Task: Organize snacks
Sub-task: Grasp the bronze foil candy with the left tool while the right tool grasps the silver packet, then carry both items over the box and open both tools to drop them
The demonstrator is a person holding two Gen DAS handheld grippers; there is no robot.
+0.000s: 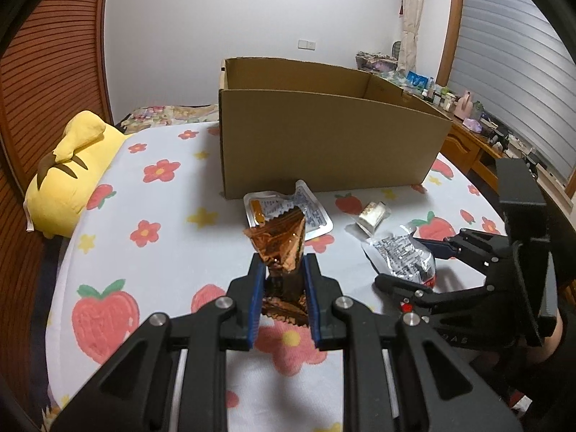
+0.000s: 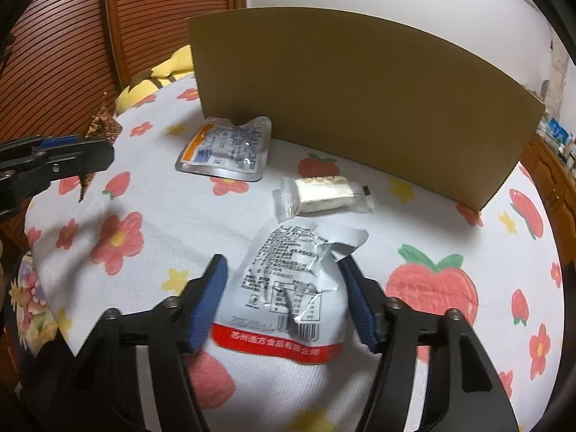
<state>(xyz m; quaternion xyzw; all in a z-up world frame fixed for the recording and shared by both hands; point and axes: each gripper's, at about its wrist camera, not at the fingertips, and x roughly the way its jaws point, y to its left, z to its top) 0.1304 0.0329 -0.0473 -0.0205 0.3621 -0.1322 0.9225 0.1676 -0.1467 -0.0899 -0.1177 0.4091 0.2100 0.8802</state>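
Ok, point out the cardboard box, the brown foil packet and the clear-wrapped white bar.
cardboard box (image 1: 324, 144), left wrist view, front wall.
brown foil packet (image 1: 284, 244), left wrist view, crinkled upper part.
clear-wrapped white bar (image 2: 320, 192), right wrist view, middle.

Home bedroom, bed (image 1: 172, 187), plush pillow (image 1: 72, 172)

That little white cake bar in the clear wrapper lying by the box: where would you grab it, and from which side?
Grip the cake bar across its narrow middle, coming down from above. It lies flat on the bedsheet with its long sides free, and the flat wrapper ends would likely slip or crumple. The cardboard box stands close behind it, so approach from the near side, over the white pouch.
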